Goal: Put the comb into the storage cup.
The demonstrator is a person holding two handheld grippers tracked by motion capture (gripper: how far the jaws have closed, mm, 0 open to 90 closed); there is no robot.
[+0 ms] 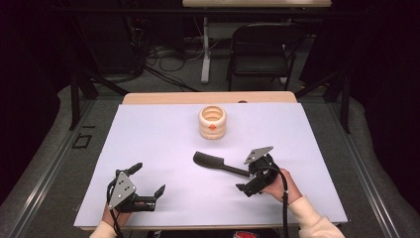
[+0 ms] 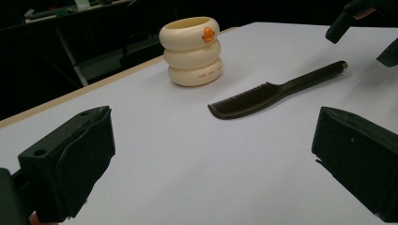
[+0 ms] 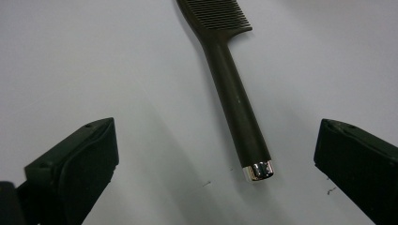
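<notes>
White table [image 1: 163,148], black comb [image 1: 218,165] lying flat, right gripper [image 1: 250,171] (fingers spread) at its handle

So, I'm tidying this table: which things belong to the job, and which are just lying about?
In the job:
comb
right tongs, open at its handle
cream ringed holder, probably

Lying about:
left tongs, open, idle
folding chair
</notes>
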